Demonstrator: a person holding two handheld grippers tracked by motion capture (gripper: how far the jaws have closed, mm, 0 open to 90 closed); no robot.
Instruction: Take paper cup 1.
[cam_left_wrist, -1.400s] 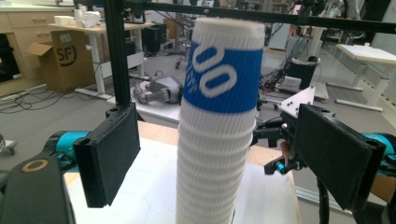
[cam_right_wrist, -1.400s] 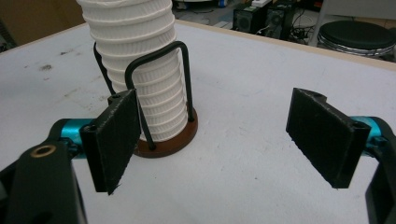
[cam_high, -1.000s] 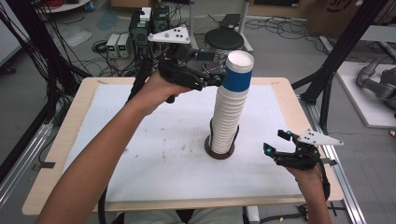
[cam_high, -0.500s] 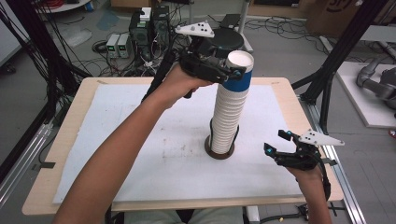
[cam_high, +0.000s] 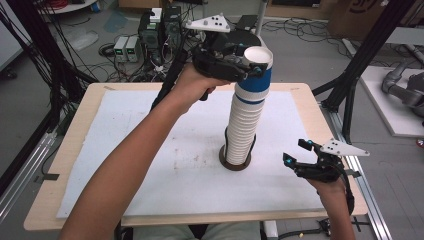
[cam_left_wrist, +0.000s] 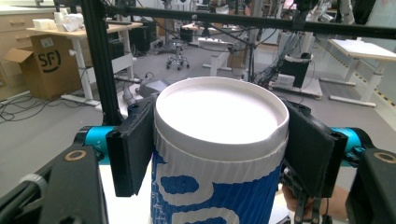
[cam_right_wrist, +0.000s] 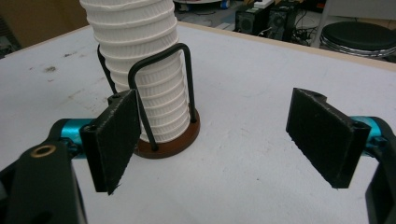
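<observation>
Overhead, we are seeing a white mat (cam_high: 150, 150) covering the counter (cam_high: 80, 115), with a brown round base (cam_high: 235, 162) sitting near its middle. Thin black wire loops (cam_right_wrist: 161, 88) are rising from that base and hugging the bottom of a tall stack of white cups (cam_high: 244, 130). Beyond the counter, electronics boxes (cam_high: 127, 47) and cables are lying on the floor.

We are watching the left tongs (cam_high: 250, 64) closing in on the top cup (cam_left_wrist: 219, 154), the blue-patterned one. Its pads are pressing on both sides just under the rim, though whether it is lifting clear of the stack we cannot quite tell.

The right tongs (cam_high: 295, 152) are resting low near the counter's right edge, spread wide apart with nothing between them, the stack standing well off to their left.
</observation>
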